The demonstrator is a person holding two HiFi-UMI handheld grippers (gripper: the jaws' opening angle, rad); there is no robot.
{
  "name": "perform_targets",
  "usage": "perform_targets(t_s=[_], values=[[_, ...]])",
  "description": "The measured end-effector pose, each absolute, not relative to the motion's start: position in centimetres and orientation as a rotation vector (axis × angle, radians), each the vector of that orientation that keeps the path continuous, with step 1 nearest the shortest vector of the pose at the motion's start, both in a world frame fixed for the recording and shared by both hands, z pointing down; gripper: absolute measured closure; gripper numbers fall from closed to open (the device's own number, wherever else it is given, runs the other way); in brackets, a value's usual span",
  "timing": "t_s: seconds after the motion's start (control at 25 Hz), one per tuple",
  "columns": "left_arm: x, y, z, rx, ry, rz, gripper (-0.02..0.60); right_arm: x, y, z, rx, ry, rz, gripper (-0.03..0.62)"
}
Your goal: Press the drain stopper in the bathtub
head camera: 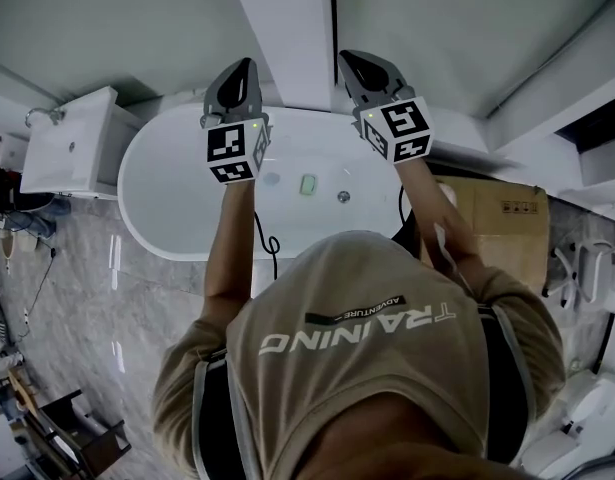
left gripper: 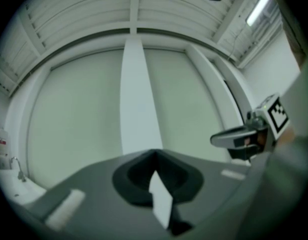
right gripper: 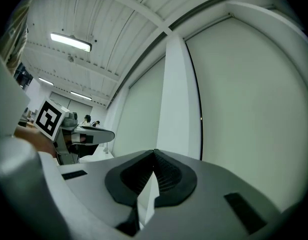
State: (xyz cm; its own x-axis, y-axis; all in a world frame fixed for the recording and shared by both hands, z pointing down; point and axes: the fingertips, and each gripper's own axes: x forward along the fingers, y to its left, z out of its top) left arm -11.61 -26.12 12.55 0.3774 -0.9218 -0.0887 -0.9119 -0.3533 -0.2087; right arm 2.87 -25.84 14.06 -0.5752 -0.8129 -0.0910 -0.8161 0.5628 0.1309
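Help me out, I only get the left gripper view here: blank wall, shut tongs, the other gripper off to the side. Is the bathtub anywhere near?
Observer: Yes. The head view shows a white bathtub below the left gripper and right gripper, both held up off it.
Reviewer: Stopper visible?
Observer: The drain stopper sits on the tub floor, with neither gripper touching it.
Reviewer: Anything else inside?
Observer: A small green item lies left of the stopper, apart from it.

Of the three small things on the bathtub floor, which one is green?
The middle one, a pale green rectangle; left of it lies a bluish round patch, right of it the small metallic drain stopper.
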Motion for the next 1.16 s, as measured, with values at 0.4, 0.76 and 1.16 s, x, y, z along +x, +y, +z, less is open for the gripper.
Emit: perform_targets(t_s=[0.4,0.76,1.16], values=[[-11.6,-26.2,14.3,-2.466,1.636,-0.097,0.579,2.4,-26.1,14.9,-1.421,2.764,0.211,0.586],[-11.8,-26.4,16.0,-2.498,1.635,-0.125,0.579,2.6,-26.2,16.4,-1.451,2.787,0.197,0.586],[-11.5,-27.3,17.4,-2.534,1.640,-0.138,0.578,3.8,-26.7,18.2,-1.472,2.830,0.173,0.586]])
